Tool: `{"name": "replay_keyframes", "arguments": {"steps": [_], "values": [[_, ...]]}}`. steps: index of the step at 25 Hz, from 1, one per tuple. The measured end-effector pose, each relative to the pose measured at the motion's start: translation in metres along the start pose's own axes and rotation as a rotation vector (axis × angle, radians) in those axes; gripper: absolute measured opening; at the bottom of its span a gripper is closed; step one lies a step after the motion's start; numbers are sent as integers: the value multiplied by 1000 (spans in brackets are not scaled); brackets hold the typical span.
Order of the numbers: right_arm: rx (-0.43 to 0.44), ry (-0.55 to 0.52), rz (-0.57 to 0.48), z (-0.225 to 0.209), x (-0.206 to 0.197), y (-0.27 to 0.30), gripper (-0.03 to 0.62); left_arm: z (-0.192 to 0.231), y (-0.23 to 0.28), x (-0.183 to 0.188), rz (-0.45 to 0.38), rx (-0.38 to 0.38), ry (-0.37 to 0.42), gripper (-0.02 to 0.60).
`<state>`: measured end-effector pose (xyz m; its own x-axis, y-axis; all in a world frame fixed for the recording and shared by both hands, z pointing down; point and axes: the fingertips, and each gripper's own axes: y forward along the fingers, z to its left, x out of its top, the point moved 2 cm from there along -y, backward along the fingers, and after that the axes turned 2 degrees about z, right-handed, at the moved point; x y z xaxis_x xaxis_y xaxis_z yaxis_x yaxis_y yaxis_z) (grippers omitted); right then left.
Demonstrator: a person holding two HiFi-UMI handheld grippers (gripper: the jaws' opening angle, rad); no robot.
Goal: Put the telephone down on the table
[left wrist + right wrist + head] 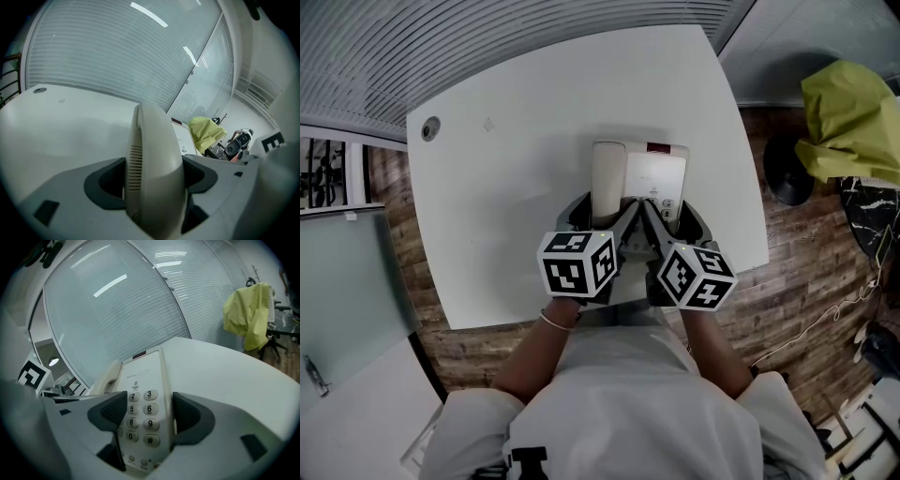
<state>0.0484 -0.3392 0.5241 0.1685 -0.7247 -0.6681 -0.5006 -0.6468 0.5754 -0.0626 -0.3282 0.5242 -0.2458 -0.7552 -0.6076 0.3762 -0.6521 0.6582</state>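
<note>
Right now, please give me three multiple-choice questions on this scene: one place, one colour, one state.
1. In the right gripper view, on which side of the keypad does the handset lie? A left; B right; C it is absent.
2. What colour is the cloth beyond the table? A red; B yellow; C black.
3. How stand the jaws of the left gripper? A wide apart, empty; B shut on the handset; C shut on the cloth.
Answers: 1 A, the handset shows left of the keys. 2 B, it is plainly yellow. 3 B, both jaws press the handset's sides.
</note>
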Motion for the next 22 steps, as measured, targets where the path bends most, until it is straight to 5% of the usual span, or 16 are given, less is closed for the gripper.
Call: {"name": "replay_keyframes", "arguments": {"steps": [22], "values": [[-29, 12, 19, -6, -2, 8, 318, 4, 10, -1, 44, 15, -26, 351]]}}
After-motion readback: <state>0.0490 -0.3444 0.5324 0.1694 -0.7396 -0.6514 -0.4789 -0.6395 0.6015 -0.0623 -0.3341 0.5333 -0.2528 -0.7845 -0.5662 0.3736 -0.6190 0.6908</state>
